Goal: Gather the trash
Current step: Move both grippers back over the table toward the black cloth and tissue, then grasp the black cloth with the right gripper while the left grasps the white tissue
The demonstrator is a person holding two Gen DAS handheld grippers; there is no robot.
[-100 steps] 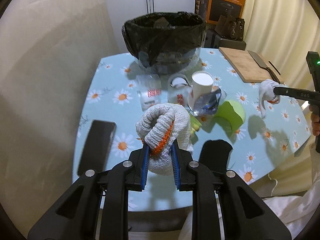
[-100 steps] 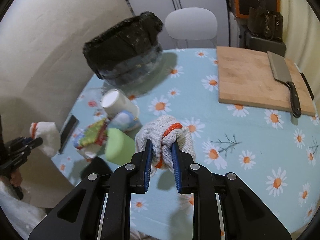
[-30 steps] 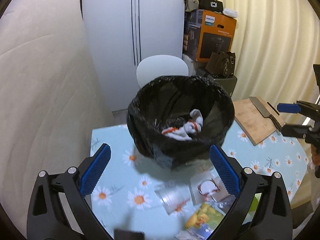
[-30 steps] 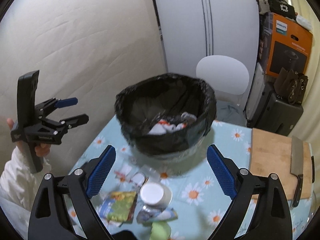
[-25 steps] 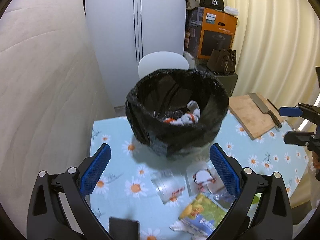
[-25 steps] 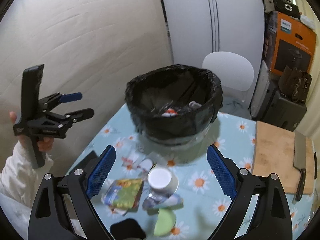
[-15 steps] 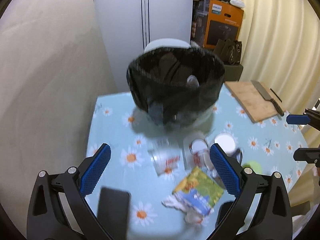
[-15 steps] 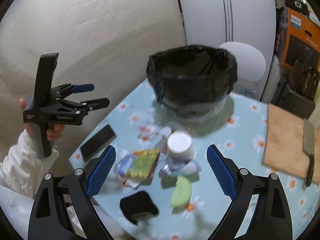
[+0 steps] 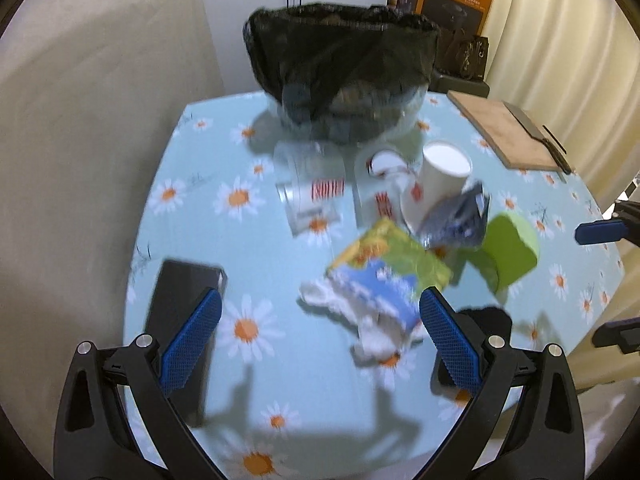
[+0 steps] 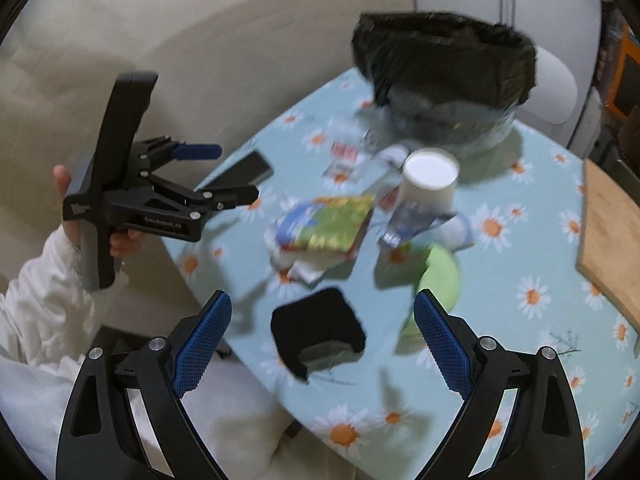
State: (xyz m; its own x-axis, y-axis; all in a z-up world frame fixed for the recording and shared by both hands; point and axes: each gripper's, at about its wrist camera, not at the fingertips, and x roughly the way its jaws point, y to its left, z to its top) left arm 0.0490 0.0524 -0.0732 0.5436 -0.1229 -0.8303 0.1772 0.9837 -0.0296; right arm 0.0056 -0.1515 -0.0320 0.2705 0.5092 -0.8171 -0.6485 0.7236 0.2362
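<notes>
A bin lined with a black bag [image 9: 344, 72] stands at the far side of the daisy-print table [image 9: 240, 360]; it also shows in the right wrist view [image 10: 444, 68]. Trash lies in the middle: a colourful snack wrapper [image 9: 384, 272] [image 10: 328, 224], crumpled white paper [image 9: 352, 312], a white paper cup [image 9: 436, 184] [image 10: 428, 184], a green cup [image 9: 508, 252] [image 10: 436, 280], clear plastic packets [image 9: 316, 196] and a silvery wrapper [image 9: 456, 216]. My left gripper [image 9: 320, 336] is open and empty above the near table. My right gripper [image 10: 322, 340] is open and empty above a black object [image 10: 318, 330].
A black phone [image 9: 180, 304] lies at the near left. A wooden cutting board [image 9: 504, 132] with a cleaver [image 9: 532, 128] lies at the far right. The left gripper shows at the left in the right wrist view [image 10: 216, 174]. A white chair [image 10: 556, 88] stands behind the bin.
Both grippers, open and empty since dropping the gloves into the bin, have pulled back from the bin and lowered toward the trash in the middle of the table.
</notes>
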